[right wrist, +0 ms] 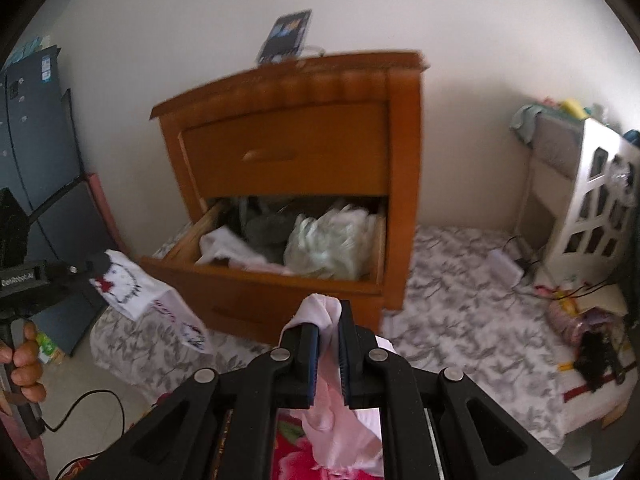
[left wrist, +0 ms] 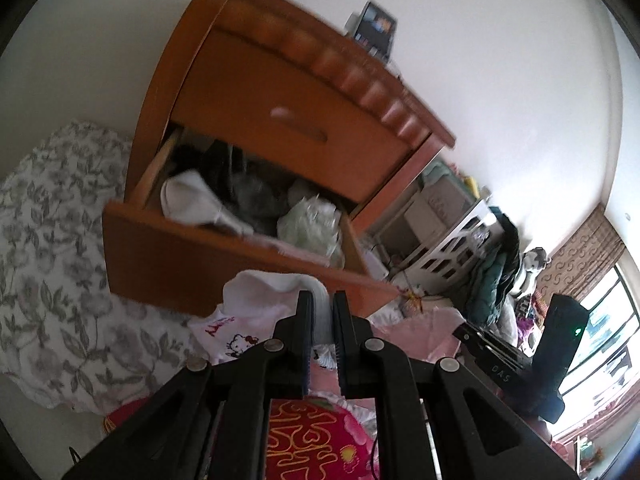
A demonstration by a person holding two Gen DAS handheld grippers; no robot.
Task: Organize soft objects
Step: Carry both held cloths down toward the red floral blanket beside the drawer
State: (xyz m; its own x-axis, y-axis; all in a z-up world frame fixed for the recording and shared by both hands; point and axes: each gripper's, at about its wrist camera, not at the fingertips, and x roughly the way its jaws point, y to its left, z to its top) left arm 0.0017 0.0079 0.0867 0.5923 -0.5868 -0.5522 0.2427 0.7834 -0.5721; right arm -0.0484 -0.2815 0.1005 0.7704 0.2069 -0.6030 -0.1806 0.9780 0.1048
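Fingers of the left gripper (left wrist: 320,300) are pinching a white cloth (left wrist: 256,300) with cartoon prints, which is bunching up just in front of the tips in the left wrist view. Beyond it a wooden nightstand (left wrist: 248,92) is standing tilted in the frame, its lower drawer (left wrist: 192,256) pulled out and holding a white garment (left wrist: 192,196), dark clothes and a pale green bundle (left wrist: 312,224). A floral sheet (left wrist: 48,248) is lying to the left, and the right gripper (left wrist: 516,360) is showing at the far right edge beside pink fabric.

Fingers of the right gripper (right wrist: 329,320) are clamping a pink cloth (right wrist: 320,312) in the right wrist view, its fold sticking up between the tips and the rest hanging down toward the camera. The open drawer (right wrist: 260,280) is sitting just beyond. At the left, a hand (right wrist: 24,364) is holding the left gripper (right wrist: 52,272), from which the white printed cloth (right wrist: 132,284) is hanging, apart from the drawer.
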